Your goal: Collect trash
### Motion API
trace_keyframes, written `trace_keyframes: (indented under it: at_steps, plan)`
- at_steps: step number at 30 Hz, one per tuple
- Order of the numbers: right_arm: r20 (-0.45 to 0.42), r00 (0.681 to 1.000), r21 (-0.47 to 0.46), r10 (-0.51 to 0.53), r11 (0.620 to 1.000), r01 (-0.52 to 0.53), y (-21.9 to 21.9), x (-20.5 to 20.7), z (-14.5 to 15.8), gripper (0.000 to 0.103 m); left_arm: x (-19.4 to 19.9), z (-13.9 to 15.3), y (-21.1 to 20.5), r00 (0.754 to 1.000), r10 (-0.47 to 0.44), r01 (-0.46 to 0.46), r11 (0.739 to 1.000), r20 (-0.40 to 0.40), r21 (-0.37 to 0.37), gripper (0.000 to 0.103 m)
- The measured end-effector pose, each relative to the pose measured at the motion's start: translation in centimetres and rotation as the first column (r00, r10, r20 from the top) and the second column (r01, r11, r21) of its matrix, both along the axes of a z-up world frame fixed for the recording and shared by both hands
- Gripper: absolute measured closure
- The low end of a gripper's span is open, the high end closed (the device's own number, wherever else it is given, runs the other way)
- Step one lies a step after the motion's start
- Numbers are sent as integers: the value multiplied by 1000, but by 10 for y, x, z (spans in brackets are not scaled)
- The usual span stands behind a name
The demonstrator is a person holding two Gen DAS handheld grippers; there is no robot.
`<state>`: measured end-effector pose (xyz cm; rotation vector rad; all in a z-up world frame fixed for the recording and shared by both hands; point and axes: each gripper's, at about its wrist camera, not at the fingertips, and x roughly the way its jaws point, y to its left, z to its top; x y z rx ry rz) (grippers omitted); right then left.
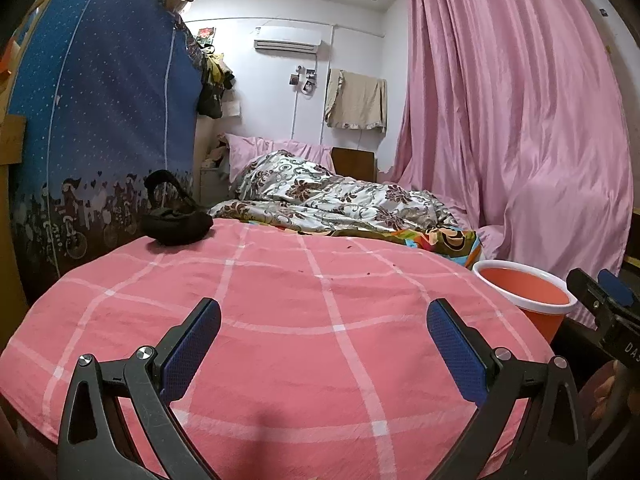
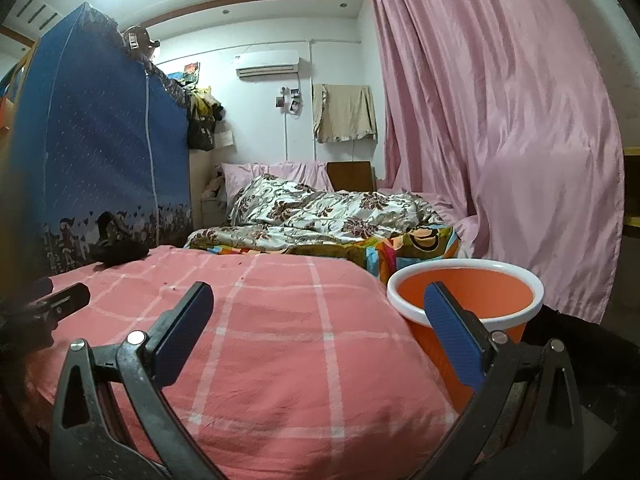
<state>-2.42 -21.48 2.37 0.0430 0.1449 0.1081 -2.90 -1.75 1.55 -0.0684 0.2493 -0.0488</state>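
Both grippers' jaws spread, pink bedsheet point(image 1: 304, 320), orange bucket point(image 2: 464, 300) beside

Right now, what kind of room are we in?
Most likely a bedroom. There is a bed with a pink checked sheet and a rumpled floral quilt, a blue fabric wardrobe beside it, and long pink curtains.
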Motion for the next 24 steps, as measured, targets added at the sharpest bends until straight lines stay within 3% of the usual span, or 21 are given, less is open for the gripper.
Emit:
trace_keyframes:
  at_steps: [24]
  plan:
    - [-26,1000,-4,14,1000,-14,13,6,-9,0,3,-13,9,1000,16,-16,1000,0,27,2]
